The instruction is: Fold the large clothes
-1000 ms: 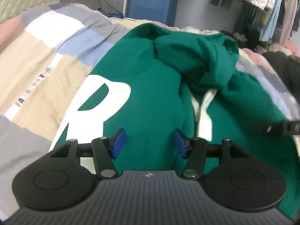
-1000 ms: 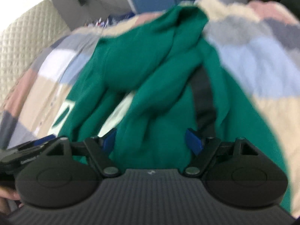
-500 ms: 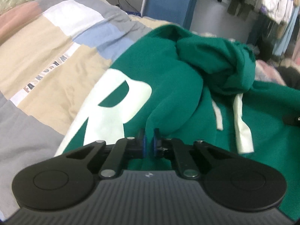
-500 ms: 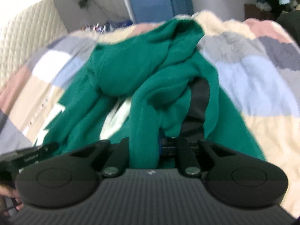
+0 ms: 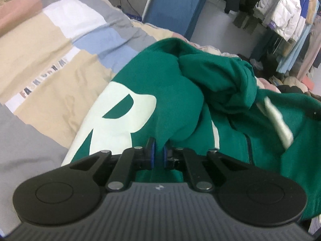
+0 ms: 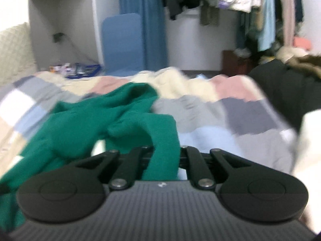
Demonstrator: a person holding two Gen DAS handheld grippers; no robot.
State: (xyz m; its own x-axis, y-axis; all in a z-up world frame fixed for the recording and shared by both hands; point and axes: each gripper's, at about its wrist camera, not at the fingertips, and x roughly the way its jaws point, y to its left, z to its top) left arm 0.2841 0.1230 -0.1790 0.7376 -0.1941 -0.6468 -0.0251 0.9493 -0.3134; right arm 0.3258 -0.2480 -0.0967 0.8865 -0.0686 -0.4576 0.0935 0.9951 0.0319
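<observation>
Scene: A green hoodie lies rumpled on a patchwork quilt spread over a bed, filling the centre and right of the left wrist view.

Left gripper: Clenched on a fold of the hoodie's green cloth at the lower centre of the frame, just right of the big white letter R printed on the garment.

Right gripper: Also clamped on the hoodie, a thick band of green running up out of the jaws at the lower centre of its view (the pads themselves are hidden behind the cloth).

Garment: The hood is bunched in a heap at centre right; a white drawstring trails loose below it.

Done: Both pinches look secured, and the cloth appears lifted off the quilt at the right gripper.

Left: By the look of it, nearly everything; no clean fold shows anywhere, and the body, sleeves and hood are yet to be laid flat.

Background: A clothes rack fills the upper right.
</observation>
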